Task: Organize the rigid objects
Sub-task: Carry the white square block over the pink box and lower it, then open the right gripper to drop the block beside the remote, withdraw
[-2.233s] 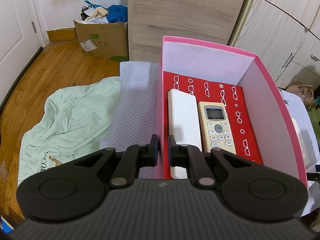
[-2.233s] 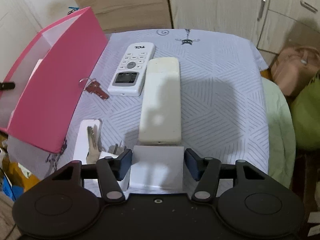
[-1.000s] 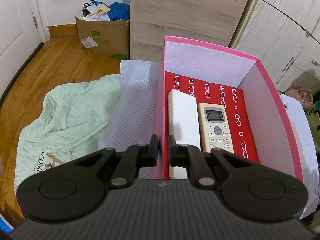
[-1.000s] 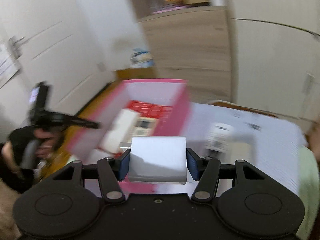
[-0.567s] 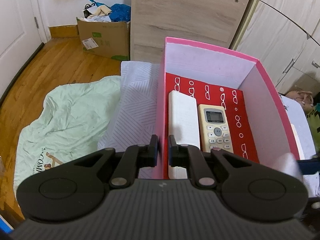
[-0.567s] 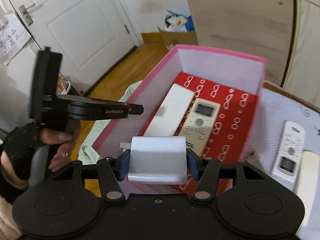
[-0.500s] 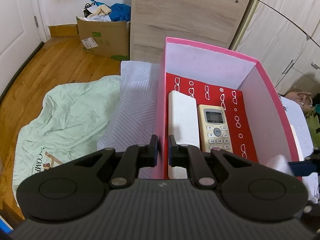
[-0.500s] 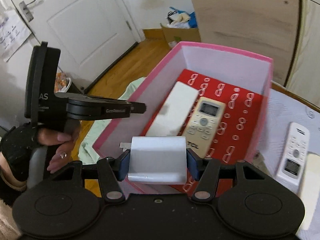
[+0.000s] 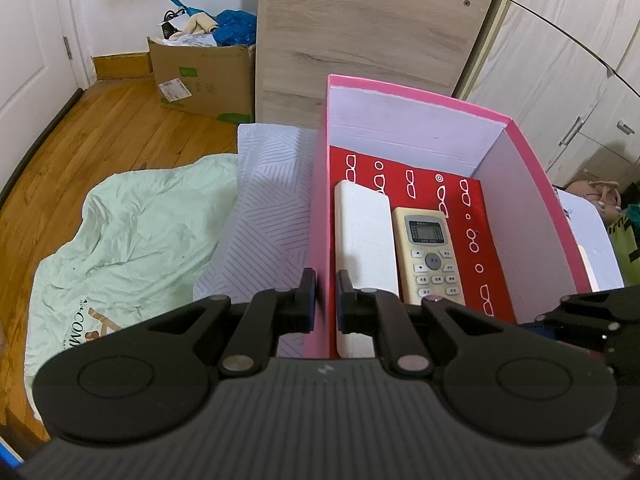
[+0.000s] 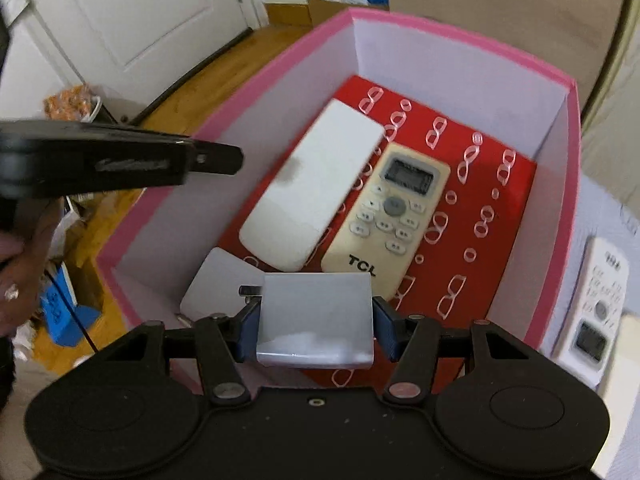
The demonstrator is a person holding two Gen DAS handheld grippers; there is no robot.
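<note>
A pink box (image 9: 404, 90) with a red patterned floor holds a white remote lying face down (image 9: 362, 236) and a cream TCL remote (image 9: 430, 254). My left gripper (image 9: 325, 298) is shut on the box's left wall. My right gripper (image 10: 316, 326) is shut on a white charger block (image 10: 316, 318) and holds it over the near end of the box (image 10: 464, 46), above the two remotes (image 10: 316, 184) (image 10: 390, 212). Another white block (image 10: 218, 290) lies in the box's near left corner. The right gripper's body shows at the left wrist view's right edge (image 9: 592, 316).
A white TCL remote (image 10: 600, 304) lies on the striped cloth to the right of the box. A mint sheet (image 9: 120, 232) lies on the wood floor to the left. A cardboard box (image 9: 200, 76) and a wooden board (image 9: 372, 28) stand behind. White cupboards (image 9: 580, 60) are at the right.
My right gripper has carried the white charger block from the cloth to the box and lowered it over the box's near end. The left gripper has stayed shut on the wall.
</note>
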